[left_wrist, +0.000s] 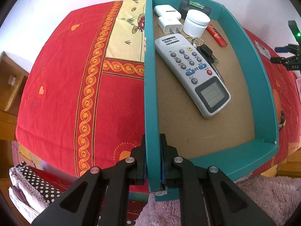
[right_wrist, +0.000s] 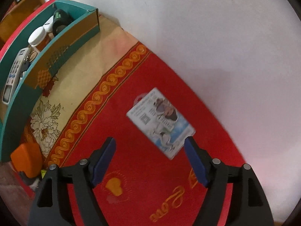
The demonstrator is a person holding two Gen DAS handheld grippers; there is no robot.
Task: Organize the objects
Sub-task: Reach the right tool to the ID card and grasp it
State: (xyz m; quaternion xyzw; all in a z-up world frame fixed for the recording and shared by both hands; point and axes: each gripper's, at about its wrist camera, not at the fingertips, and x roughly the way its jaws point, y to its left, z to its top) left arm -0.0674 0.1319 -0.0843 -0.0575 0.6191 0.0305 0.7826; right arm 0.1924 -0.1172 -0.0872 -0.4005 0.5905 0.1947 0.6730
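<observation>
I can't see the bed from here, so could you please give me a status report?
Left tongs shut on box wall. Right tongs open, above card. Nothing blocking.

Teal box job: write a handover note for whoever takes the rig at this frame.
Left gripper: shut on the teal box wall, near corner.
Right gripper: open, just short of the ID card lying flat on the red bedspread.
Done: remote, keys, charger, white jar, red tube already boxed.
Left: card, and the orange object beside the box.
</observation>
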